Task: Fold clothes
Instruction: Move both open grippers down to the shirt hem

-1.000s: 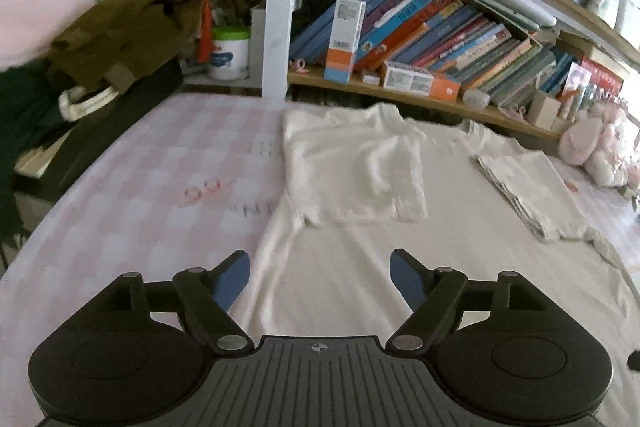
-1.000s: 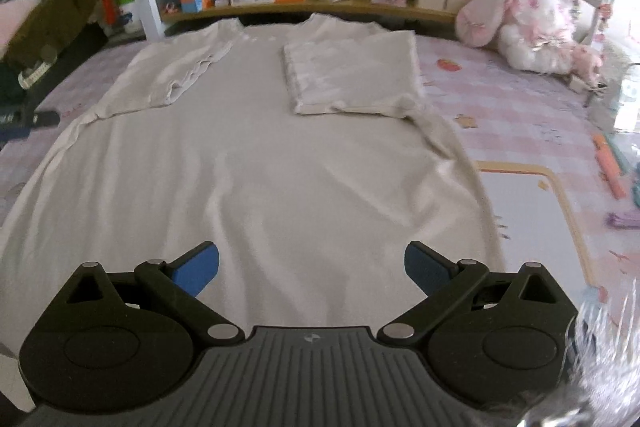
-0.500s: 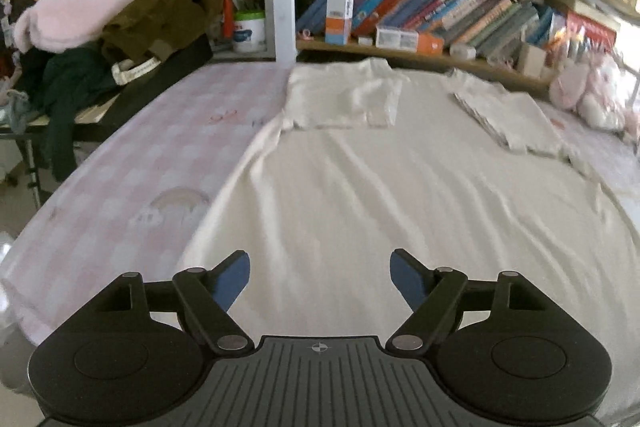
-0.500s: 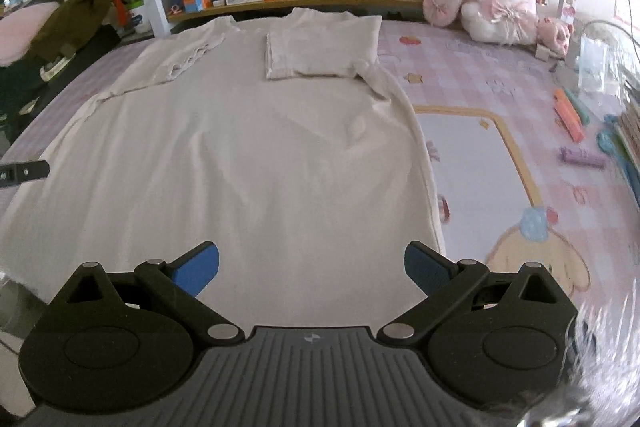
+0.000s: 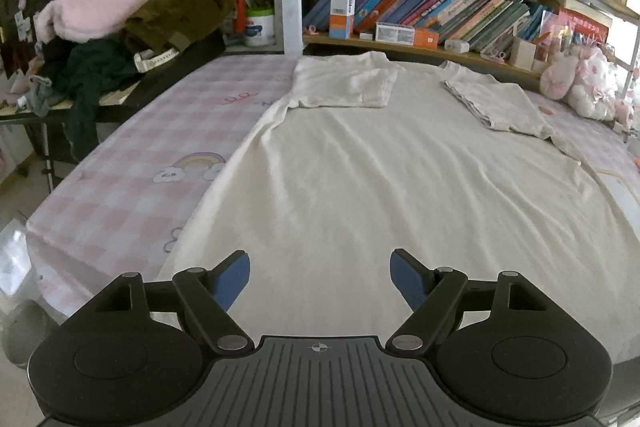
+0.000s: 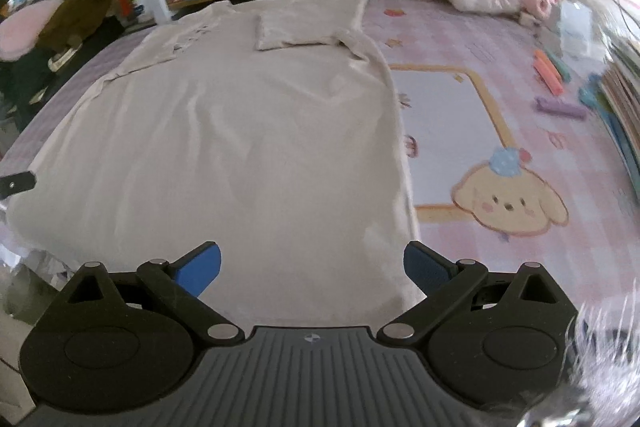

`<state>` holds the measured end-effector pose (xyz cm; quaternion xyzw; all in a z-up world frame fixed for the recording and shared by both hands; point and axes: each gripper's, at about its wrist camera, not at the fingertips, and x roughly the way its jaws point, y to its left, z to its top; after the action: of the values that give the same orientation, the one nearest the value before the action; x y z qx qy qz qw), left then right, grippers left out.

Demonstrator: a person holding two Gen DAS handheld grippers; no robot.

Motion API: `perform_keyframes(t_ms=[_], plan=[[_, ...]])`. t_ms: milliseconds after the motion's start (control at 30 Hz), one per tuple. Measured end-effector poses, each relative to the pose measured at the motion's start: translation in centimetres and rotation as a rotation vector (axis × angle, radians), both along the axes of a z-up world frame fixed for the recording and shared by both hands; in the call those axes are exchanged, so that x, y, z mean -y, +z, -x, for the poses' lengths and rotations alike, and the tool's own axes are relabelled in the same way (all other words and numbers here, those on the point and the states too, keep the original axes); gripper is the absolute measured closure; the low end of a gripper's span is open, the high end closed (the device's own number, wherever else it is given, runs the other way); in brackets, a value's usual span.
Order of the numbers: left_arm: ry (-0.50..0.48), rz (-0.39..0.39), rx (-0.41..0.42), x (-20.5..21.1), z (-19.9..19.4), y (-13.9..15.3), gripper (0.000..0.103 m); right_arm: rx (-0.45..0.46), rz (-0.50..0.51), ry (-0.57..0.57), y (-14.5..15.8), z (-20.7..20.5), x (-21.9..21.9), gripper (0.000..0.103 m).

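your left wrist view looks down from the near-left edge of the cream garment (image 5: 380, 163) toward the bookshelf (image 5: 440, 15). your right wrist view looks from its near-right corner. both share the garment's folded sleeves and the shelf.

Item we log: cream T-shirt (image 5: 400, 179), single piece, plain cotton-like fabric, no print we can see. Lies flat, spread lengthwise on pink checked cover (image 5: 132, 187), collar end far, near bookshelf; hem end near, at cover's front edge. Both sleeves (image 5: 344, 83) already folded inward, resting as flat rectangles on chest, apart from each other. Body unfolded, with soft lengthwise wrinkles. Right side edge we see runs beside white panel with cartoon dog (image 6: 448, 131).
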<state>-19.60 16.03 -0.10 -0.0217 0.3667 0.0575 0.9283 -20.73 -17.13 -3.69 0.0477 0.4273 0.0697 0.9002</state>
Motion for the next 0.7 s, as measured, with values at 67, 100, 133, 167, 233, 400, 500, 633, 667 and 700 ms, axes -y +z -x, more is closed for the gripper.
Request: perform_keyframes(t_ms=[67, 100, 133, 167, 233, 400, 500, 633, 667, 700], plan=[[-0.003, -0.012, 0.002, -0.2, 0.6, -0.1, 0.024, -0.016, -0.012, -0.025, -0.1, 0.4, 0.8, 0.004], [-0.003, -0.016, 0.000, -0.4, 0.9, -0.2, 0.024, -0.026, -0.016, -0.036, -0.2, 0.5, 1.2, 0.006], [-0.001, -0.020, -0.007, -0.6, 1.1, -0.4, 0.024, -0.037, -0.021, -0.048, -0.3, 0.7, 1.6, 0.008], [0.001, -0.022, -0.013, -0.8, 1.2, -0.6, 0.024, -0.047, -0.023, -0.058, -0.4, 0.8, 2.0, 0.008], [0.007, -0.019, -0.022, -1.4, 1.4, -0.8, 0.024, -0.064, -0.028, -0.078, -0.5, 1.0, 2.7, 0.011], [0.006, -0.005, -0.039, -2.7, 1.9, -1.2, 0.024, -0.107, -0.056, -0.118, -0.8, 1.5, 3.9, 0.018], [0.001, -0.001, -0.046, -3.5, 2.0, -1.4, 0.024, -0.138, -0.087, -0.140, -1.2, 1.5, 4.5, 0.025], [0.008, -0.007, -0.090, -4.8, 2.0, -2.1, 0.024, -0.173, -0.117, -0.164, -1.9, 0.9, 5.1, 0.035], [0.011, -0.013, -0.105, -5.2, 1.9, -2.3, 0.024, -0.178, -0.124, -0.167, -2.0, 0.8, 5.2, 0.036], [0.017, -0.020, -0.116, -5.7, 1.9, -2.5, 0.025, -0.184, -0.138, -0.171, -2.1, 0.7, 5.4, 0.036]])
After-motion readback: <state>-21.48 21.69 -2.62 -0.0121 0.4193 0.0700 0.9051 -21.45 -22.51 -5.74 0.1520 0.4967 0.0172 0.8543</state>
